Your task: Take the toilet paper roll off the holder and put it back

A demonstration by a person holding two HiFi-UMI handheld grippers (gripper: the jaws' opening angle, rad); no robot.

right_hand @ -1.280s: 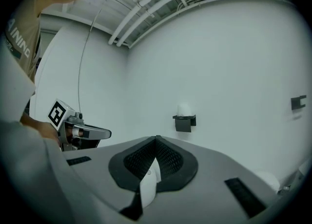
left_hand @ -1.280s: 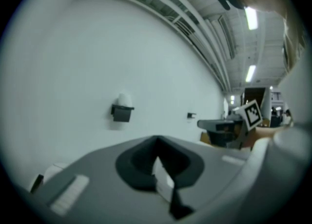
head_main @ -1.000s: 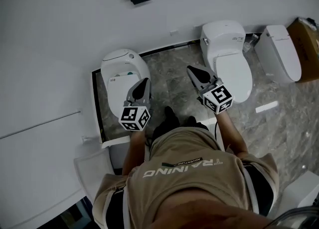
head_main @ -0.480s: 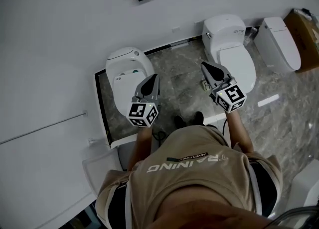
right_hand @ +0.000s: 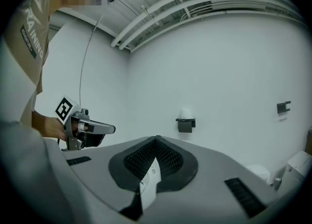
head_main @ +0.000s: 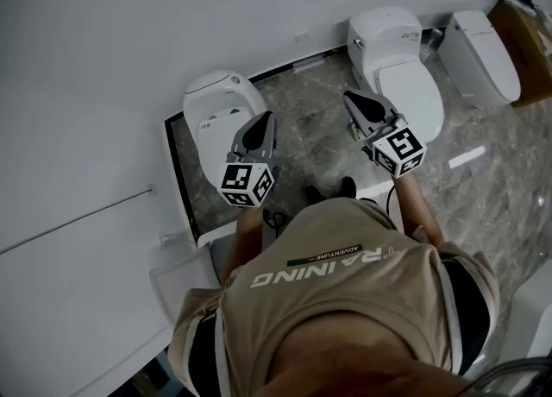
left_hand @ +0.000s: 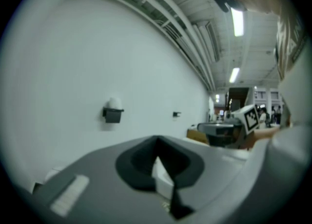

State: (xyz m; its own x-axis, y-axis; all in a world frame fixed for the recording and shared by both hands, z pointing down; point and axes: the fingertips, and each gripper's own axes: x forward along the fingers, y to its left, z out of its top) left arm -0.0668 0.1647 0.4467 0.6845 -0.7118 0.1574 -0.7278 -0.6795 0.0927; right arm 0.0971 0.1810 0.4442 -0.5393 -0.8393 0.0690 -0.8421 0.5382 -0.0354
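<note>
The toilet paper roll (right_hand: 185,114) sits on top of its black holder (right_hand: 185,126) on the white wall (right_hand: 234,72), just right of centre in the right gripper view. It is too small to tell which way its long axis runs. Lower in the frame, the left gripper (head_main: 263,121) and right gripper (head_main: 352,98) point toward that wall, fingers pressed together on nothing.

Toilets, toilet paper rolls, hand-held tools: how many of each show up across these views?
Toilets: 3, left, middle, right
Toilet paper rolls: 1
Tools: 2, left tool, right tool
Total: 6
</note>
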